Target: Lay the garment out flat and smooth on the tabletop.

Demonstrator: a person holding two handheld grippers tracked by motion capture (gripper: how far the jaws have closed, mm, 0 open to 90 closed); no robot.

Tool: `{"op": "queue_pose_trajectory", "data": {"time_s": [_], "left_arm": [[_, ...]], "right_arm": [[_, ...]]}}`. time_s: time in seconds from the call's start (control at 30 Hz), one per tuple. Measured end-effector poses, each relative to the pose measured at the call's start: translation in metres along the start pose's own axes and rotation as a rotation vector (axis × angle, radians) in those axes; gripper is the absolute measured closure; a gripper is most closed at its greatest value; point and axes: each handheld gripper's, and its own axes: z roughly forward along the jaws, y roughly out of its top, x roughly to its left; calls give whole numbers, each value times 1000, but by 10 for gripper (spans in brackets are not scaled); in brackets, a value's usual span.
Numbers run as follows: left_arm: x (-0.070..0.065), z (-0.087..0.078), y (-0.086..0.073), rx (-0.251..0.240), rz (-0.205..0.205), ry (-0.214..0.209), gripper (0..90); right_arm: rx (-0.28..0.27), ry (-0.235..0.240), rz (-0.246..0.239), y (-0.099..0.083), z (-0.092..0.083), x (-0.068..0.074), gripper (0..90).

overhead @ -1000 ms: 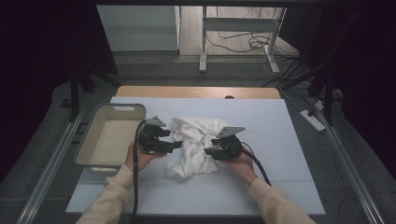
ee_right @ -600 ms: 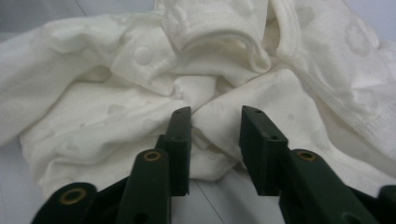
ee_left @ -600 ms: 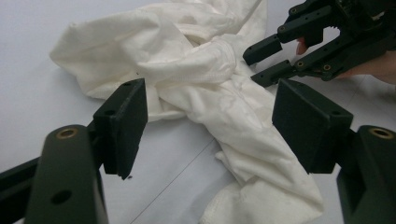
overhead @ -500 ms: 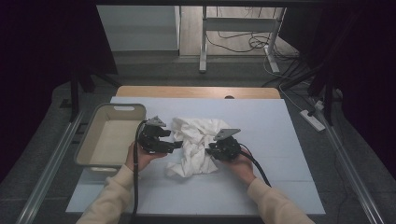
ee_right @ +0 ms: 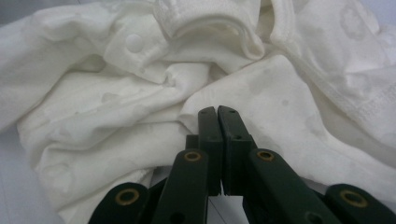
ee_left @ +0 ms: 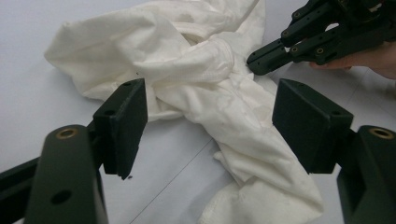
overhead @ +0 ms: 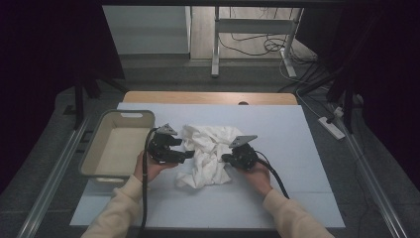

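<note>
**A:** So what's going on here? White garment (overhead: 208,153) is crumpled in the middle of the table (overhead: 297,129), between the two grippers, with a beige bin (overhead: 116,144) off to the left.

**B:** Right gripper (ee_right: 217,112) has just been closing, and its jaws now look shut tight right at a fold of the cloth. Can't tell whether any fabric is actually pinched between them, though. Left gripper (ee_left: 210,126) stands wide open with nothing in it, its pads either side of a twisted bit of the garment.

**A:** Tips for doing this well?

**B:** I'd check the right side really has cloth before lifting; a grab on the very edge could slip. Then bring the left down onto that twisted ridge, bite a decent fold rather than one thin layer, and pull the two apart gently so it opens out instead of bunching.
</note>
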Motion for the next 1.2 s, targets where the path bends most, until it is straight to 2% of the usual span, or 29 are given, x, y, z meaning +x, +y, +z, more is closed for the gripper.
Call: {"op": "queue_pose_trajectory", "data": {"time_s": [0.07, 0.1, 0.13, 0.27, 0.4, 0.43, 0.47, 0.5, 0.53, 0.83, 1.03, 1.2], "left_arm": [[0, 0, 0, -3, 1, 0, 270], [0, 0, 0, -3, 1, 0, 271], [0, 0, 0, -2, 0, 0, 271], [-1, 1, 0, 0, 1, -1, 270], [-2, 2, 0, 5, 4, -1, 269], [-2, 2, 0, 6, 3, -1, 268], [-2, 2, 0, 5, 2, -1, 268], [-2, 2, 0, 5, 2, -1, 268], [-1, 1, -1, 4, 0, 0, 268], [0, 0, -1, 4, -3, 1, 268], [0, 1, -1, 6, -2, 0, 267], [0, 1, 0, 3, -1, -3, 267]], "right_arm": [[-10, 0, -10, 1, 0, 1, 796], [-10, 0, -10, 1, 0, 1, 796], [-26, -5, -29, 2, 0, 4, 655], [-33, -20, -48, 2, 5, 9, 584], [-16, -46, -60, 3, 9, 10, 610], [-10, -65, -62, 4, 10, 9, 717], [-12, -64, -55, 4, 10, 7, 764], [-12, -64, -55, 4, 10, 7, 764], [-16, -45, -32, 4, 8, 3, 848], [-34, -33, 0, 5, -5, -5, 872], [-63, -39, 29, 3, -21, -12, 872], [-66, -51, 71, -7, -40, -24, 873]]}}
